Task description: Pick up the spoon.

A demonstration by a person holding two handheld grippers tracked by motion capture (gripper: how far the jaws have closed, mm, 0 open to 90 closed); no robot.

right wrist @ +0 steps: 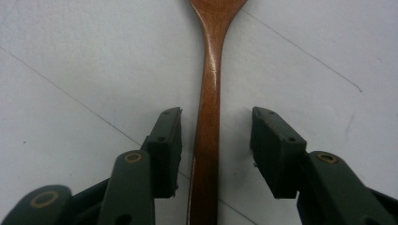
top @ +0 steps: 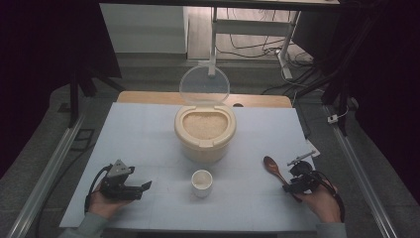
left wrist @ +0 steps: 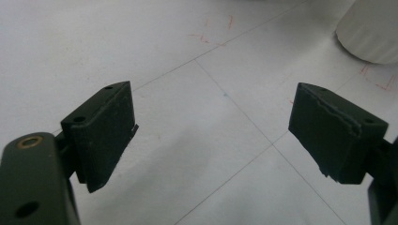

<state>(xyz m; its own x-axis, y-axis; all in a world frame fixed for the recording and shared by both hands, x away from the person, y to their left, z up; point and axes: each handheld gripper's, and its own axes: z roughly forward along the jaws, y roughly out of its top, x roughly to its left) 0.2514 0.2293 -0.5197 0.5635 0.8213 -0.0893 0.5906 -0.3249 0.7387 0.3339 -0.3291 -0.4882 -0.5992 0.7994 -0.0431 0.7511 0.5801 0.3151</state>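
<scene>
Here is the broad white sheet-covered tabletop (top: 148, 148), faint grid lines running across it, with everything laid out on top. Biggest thing on it is the round cream plastic rice container (top: 204, 134), set toward the far middle, its clear round lid (top: 204, 85) flipped up and standing behind it, pale grains filling the inside. Right in front of that, near the person's edge, stands the small white ribbed cup (top: 202, 183), upright, well apart from both hands; a corner of the cup (left wrist: 371, 30) peeks in at the top right of the left gripper view.

Over to the left claw (top: 141, 189): it sits low at the near left of the tabletop, held in the person's left hand (top: 101, 201), pointing toward the cup. Its jaws stand wide apart with bare tabletop between them, gripping nothing.

And now the right claw (right wrist: 216, 145), in the person's right hand (top: 324, 203) at the near right. The long brown wooden spoon (right wrist: 210, 108) lies flat on the tabletop, bowl pointing away toward the far left, handle running back between the two jaws. The jaws stand at a middling width, one on each side of the handle, a sliver of white showing on either side, so the pads are not pressing on the wood.
</scene>
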